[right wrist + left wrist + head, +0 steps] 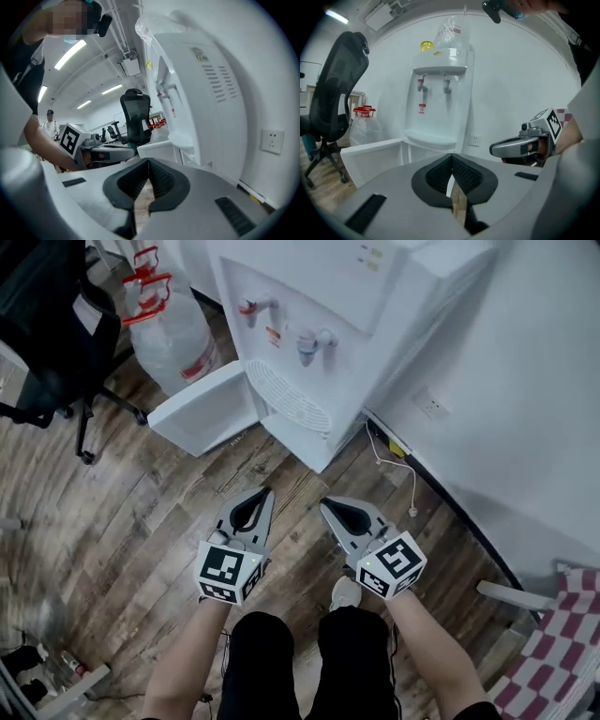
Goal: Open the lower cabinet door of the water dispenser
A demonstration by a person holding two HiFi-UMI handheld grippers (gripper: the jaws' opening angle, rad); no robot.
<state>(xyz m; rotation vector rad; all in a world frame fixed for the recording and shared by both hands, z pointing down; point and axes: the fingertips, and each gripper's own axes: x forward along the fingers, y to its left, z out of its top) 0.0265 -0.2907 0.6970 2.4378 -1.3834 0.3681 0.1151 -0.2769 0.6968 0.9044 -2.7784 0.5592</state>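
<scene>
We hold two clenched, empty claws, left gripper and right gripper, facing one water dispenser: two taps, one open door.

black office chair, water jug beside it, wall socket, checkered cloth

The left gripper and the right gripper are held side by side, well short of the water dispenser. Their tips aim at its lower front and angle slightly toward each other. The left gripper's jaws are pressed together with nothing between them, and the right's are the same (pads meeting, empty). The bare left forearm and right forearm reach forward toward the dispenser, roughly parallel.
</scene>
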